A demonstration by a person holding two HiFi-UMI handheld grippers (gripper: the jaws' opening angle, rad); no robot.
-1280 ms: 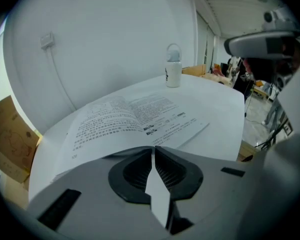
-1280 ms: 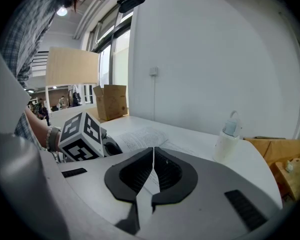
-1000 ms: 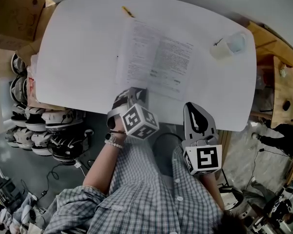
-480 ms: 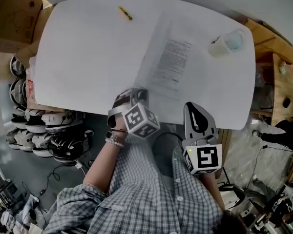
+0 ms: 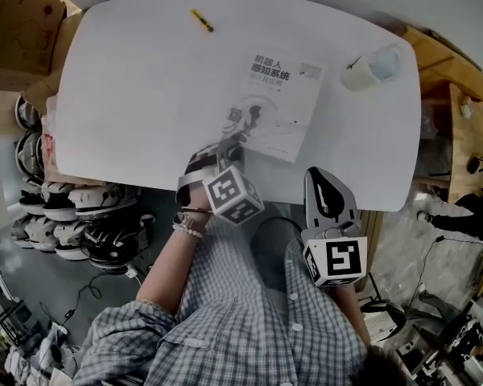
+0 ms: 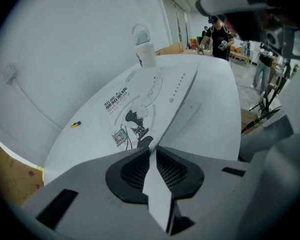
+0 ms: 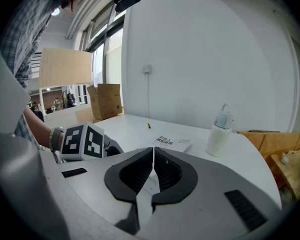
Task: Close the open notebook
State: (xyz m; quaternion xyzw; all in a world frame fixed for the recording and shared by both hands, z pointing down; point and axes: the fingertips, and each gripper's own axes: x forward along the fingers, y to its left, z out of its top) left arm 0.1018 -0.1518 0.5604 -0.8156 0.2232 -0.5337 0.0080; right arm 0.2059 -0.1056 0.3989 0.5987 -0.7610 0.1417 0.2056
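Though closed cover-up at frame centre, not yet let go: pinched at corner of notebook (image 5: pixel 275 107) by fingers of left gripper (image 6: pixel 151 150), just easing apart; those of right gripper (image 7: pixel 153 149) together, empty.

I think I am working in a lab or workshop. I see a big white table (image 5: pixel 145 95), a cardboard box (image 5: pixel 20 22) at ten o'clock, helmet-like things (image 5: pixel 56 191) piled at eight o'clock, cables (image 5: pixel 88 284) on the floor at seven o'clock, and people (image 6: pixel 217 31) standing by gear.
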